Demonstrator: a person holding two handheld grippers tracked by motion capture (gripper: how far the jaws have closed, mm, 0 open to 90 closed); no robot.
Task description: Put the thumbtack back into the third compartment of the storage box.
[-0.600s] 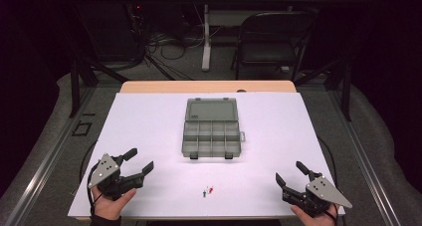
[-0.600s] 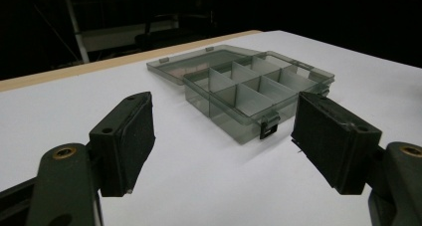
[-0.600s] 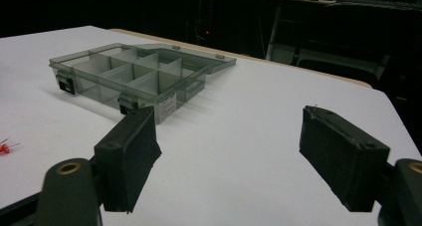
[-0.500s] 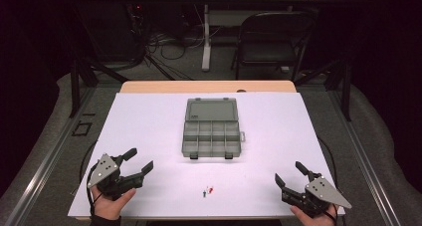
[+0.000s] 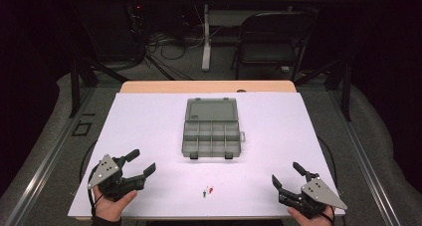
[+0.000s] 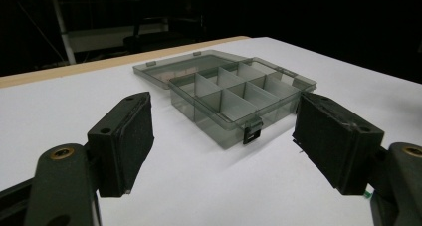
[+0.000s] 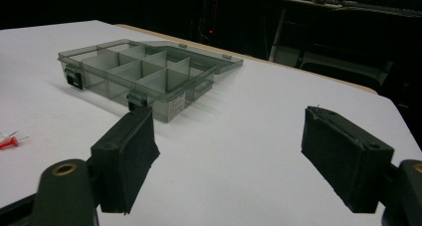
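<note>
A grey see-through compartment box (image 5: pixel 211 133) lies open at the middle of the white table, its lid folded back; its compartments look empty (image 6: pixel 234 94) (image 7: pixel 139 71). A few small push pins (image 5: pixel 208 190), one red (image 7: pixel 9 143), lie on the table in front of the box. My left gripper (image 5: pixel 141 163) rests near the front left corner, held by a hand, jaws open and empty (image 6: pixel 221 136). My right gripper (image 5: pixel 287 174) rests near the front right corner, also open with nothing between its pads (image 7: pixel 229 146).
The white table (image 5: pixel 149 126) has a wooden strip along its far edge. Behind it stand a dark folding chair (image 5: pixel 271 42), a desk leg and cables on the floor. Metal rails run along both sides of the table.
</note>
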